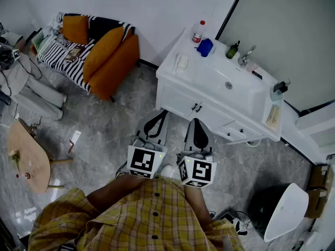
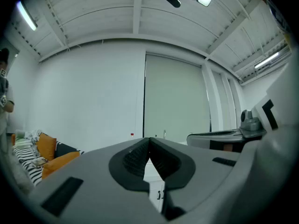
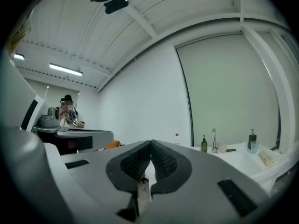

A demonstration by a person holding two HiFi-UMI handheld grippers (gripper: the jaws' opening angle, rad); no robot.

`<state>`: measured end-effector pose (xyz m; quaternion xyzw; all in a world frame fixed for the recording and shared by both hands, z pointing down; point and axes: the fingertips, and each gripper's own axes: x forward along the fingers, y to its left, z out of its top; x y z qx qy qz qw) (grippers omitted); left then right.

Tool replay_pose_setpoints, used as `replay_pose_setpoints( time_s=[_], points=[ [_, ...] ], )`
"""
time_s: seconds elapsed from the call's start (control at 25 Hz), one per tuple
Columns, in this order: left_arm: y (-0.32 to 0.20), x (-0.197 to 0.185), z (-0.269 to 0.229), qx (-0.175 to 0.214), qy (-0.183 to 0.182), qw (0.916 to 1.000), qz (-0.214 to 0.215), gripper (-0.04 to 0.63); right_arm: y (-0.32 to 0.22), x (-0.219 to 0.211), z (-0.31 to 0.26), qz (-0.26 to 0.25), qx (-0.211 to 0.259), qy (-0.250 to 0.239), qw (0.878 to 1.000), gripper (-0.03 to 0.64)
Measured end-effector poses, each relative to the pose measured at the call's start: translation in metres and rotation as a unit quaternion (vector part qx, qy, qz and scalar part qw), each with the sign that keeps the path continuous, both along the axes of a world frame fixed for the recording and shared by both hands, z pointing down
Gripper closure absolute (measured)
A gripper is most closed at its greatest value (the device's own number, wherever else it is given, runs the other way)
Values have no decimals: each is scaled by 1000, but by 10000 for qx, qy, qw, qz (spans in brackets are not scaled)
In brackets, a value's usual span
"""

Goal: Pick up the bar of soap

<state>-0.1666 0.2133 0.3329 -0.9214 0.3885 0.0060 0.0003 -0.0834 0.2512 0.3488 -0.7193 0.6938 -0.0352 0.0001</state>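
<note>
Main risk is judged to be target mix-up: the bar of soap is taken to be the pale beige block at the right end of the vanity, but a white lump at the left end could also be read as soap, and neither is resolved well. Second risk: the left gripper and right gripper are both held near the torso, well apart from the vanity. Each pair of jaws is closed tip to tip with nothing between. If the jaws are not spread before contact, the block is likely shoved rather than gripped. Since it is seen near the counter's outer edge, it could be pushed off onto the floor. Third: a wet bar could be squeezed out of the pads by a hard or off-centre pinch. Smaller risk: the pump dispenser just beside the block could be clipped and tipped toward the basin. Containers: the basin is seen bare, only the drain showing. The clear bottle with the red cap stands at the back left, fill level not readable. The blue cup next to it cannot be seen into. The green bottle stands by the faucet, contents not visible. Whether a dish lies under the beige block cannot be told.
</note>
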Motion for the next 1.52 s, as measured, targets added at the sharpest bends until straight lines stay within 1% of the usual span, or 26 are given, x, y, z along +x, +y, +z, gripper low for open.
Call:
replay_pose_setpoints(
  time_s=[0.12,0.36,0.56,0.72,0.8,1.0,1.12,1.36,1.52],
  points=[
    [5,3,6,-174,-257,9995,19,584,3,4,2,-8,-19,-29,10000,598],
    [9,12,8,-226,-300,9993,34,584,3,12,1,-90,8,-27,10000,598],
    [12,27,15,-280,-420,9987,-28,584,6,30,9,-133,-80,-97,9998,597],
    [12,46,21,-374,-548,9977,-165,584,10,50,21,-208,-210,-225,9993,597],
    [12,54,25,-412,-567,9971,-284,584,12,59,25,-251,-256,-194,9992,598],
    [12,70,36,-383,-732,9952,-516,584,3,83,28,-355,-106,-191,9991,597],
    [11,70,44,-481,-832,9933,-639,584,2,99,36,-334,-184,-340,9987,597],
    [-16,83,53,-570,-807,9933,-600,584,-25,115,49,-355,-307,-356,9983,598],
    [-56,97,58,-582,-764,9937,-580,584,-60,128,52,-306,-337,-261,9986,597]
  ],
)
